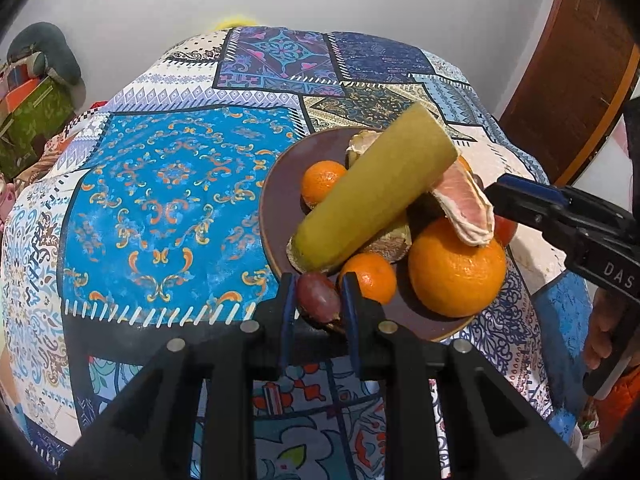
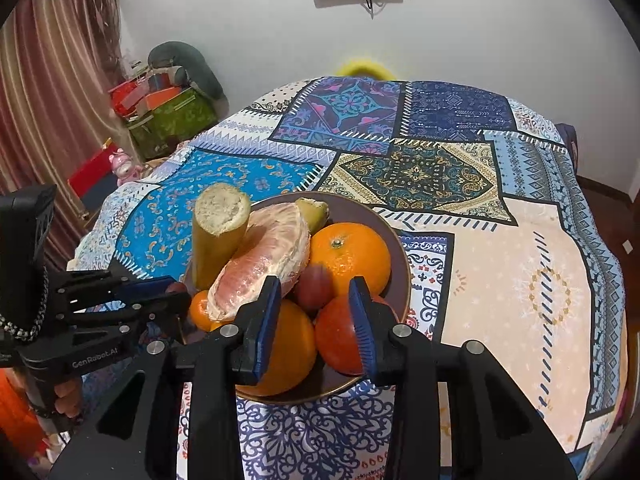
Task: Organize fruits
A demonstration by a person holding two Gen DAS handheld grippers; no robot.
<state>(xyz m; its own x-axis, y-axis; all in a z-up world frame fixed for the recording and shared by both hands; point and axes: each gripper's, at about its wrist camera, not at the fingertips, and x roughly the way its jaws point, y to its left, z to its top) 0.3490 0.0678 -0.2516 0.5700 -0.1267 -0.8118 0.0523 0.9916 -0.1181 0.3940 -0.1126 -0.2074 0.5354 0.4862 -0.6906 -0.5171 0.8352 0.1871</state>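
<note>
Grape (image 1: 318, 298) in left claw (image 1: 318, 300).

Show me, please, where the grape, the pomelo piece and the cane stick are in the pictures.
grape (image 1: 318, 298), left wrist view, middle of its red skin between the tool fingers.
pomelo piece (image 2: 264, 264), right wrist view, pink flesh on its broad side.
cane stick (image 1: 372, 196), left wrist view, middle of its yellow-green length.

Bright even light, soft shadows, fisheye-warped edges (dark corners)
</note>
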